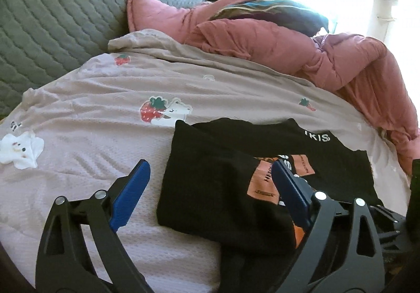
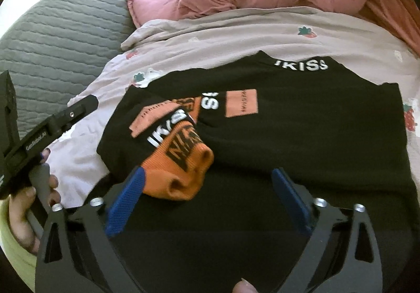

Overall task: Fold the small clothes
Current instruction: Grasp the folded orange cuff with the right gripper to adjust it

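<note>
A black garment (image 1: 218, 188) with white "IKISS" lettering and orange patches lies partly folded on the bed; it fills the right wrist view (image 2: 302, 135). An orange cuff (image 2: 183, 174) lies folded onto it, next to my right gripper's left finger. My left gripper (image 1: 210, 174) is open over the garment's left edge, its left finger over the sheet and its right finger over the orange patch. My right gripper (image 2: 210, 182) is open and empty just above the garment's near part. The left gripper's body shows at the left of the right wrist view (image 2: 52, 124).
A pale sheet with strawberry and bear prints (image 1: 105, 135) covers the bed. A pink duvet (image 1: 302, 48) is bunched at the back right. A grey quilted pillow (image 1: 57, 11) lies at the back left. A bright window is behind.
</note>
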Tool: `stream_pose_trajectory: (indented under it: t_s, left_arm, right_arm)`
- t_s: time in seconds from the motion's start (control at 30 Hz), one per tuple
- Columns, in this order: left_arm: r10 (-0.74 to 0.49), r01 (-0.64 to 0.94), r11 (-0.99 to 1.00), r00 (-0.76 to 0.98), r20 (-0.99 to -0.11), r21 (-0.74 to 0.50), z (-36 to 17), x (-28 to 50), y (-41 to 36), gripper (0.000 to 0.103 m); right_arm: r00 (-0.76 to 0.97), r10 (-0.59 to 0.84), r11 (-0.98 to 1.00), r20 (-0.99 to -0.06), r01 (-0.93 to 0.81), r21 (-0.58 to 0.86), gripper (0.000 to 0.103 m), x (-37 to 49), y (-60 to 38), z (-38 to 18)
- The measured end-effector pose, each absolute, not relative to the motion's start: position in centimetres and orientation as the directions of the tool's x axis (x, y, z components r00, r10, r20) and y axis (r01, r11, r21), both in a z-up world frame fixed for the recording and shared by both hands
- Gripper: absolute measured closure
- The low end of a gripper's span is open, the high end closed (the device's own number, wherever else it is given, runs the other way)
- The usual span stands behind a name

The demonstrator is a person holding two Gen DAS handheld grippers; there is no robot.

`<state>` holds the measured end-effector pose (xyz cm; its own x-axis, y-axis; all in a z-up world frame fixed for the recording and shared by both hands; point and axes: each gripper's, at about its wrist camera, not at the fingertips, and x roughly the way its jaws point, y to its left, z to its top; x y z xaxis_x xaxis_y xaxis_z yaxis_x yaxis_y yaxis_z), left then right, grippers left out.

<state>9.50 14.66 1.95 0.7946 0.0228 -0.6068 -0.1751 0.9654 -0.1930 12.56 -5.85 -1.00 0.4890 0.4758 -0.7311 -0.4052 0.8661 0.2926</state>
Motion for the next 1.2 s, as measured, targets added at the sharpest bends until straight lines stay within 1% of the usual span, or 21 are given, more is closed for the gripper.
stream_pose_trajectory:
  t_s: [0.03,0.1,0.17,0.2,0.27,0.4,0.47,0.5,0.67,0.87,0.97,1.07,1.2]
  left_arm:
    - [0.023,-0.177,0.964,0.794,-0.607,-0.196,1.9,9.5,14.8,0.016]
    - [0.02,-0.18,0.962,0.795,-0.606,-0.204,2.0,9.5,15.0,0.016]
    - [0.022,-0.182,0.961,0.798,-0.603,-0.207,2.1,9.5,15.2,0.016]
    - [0.022,-0.184,0.961,0.798,-0.602,-0.208,2.1,9.5,15.2,0.016]
    - [0.02,-0.183,0.96,0.798,-0.602,-0.21,2.0,9.5,15.1,0.016]
    - [0.02,-0.183,0.961,0.796,-0.605,-0.21,1.9,9.6,15.1,0.016]
    - [0.022,-0.187,0.959,0.796,-0.604,-0.212,1.9,9.6,15.2,0.016]
    - [0.024,-0.191,0.958,0.797,-0.603,-0.214,1.9,9.6,15.3,0.016]
    - [0.049,-0.223,0.946,0.814,-0.579,-0.234,2.3,9.2,16.7,0.016]
    - [0.069,-0.265,0.923,0.826,-0.56,-0.277,2.8,8.5,18.7,0.016]
    - [0.067,-0.264,0.92,0.833,-0.549,-0.288,2.9,8.4,18.9,0.016]
    - [0.067,-0.249,0.929,0.841,-0.537,-0.275,3.1,8.3,18.5,0.016]
    - [0.064,-0.239,0.934,0.841,-0.538,-0.264,3.1,8.4,18.1,0.016]
  right_arm:
    - [0.487,0.473,0.867,-0.734,-0.405,0.29,0.025,12.8,-5.5,-1.1]
    - [0.473,0.482,0.862,-0.737,-0.405,0.304,0.028,13.2,-4.9,-1.4]
    - [0.457,0.493,0.856,-0.741,-0.406,0.319,0.042,13.5,-4.4,-1.8]
    - [0.448,0.498,0.852,-0.742,-0.413,0.323,0.046,13.7,-4.1,-2.0]
    - [0.433,0.5,0.848,-0.75,-0.419,0.324,0.06,13.9,-3.5,-2.5]
    - [0.433,0.528,0.831,-0.731,-0.442,0.339,0.071,13.9,-2.7,-2.9]
    - [0.438,0.534,0.825,-0.723,-0.456,0.334,0.09,13.9,-2.4,-2.8]
    - [0.44,0.537,0.822,-0.719,-0.465,0.329,0.093,13.8,-2.2,-2.7]
    - [0.49,0.552,0.804,-0.675,-0.528,0.274,0.098,12.9,-1.8,-1.0]
    - [0.562,0.565,0.801,-0.604,-0.55,0.239,0.098,12.8,-3.4,2.5]
    - [0.616,0.543,0.82,-0.571,-0.535,0.203,0.098,13.1,-5.0,4.2]
    - [0.659,0.519,0.844,-0.544,-0.498,0.202,0.098,13.7,-7.4,5.6]
    - [0.709,0.47,0.877,-0.525,-0.443,0.187,0.098,14.5,-10.5,6.6]
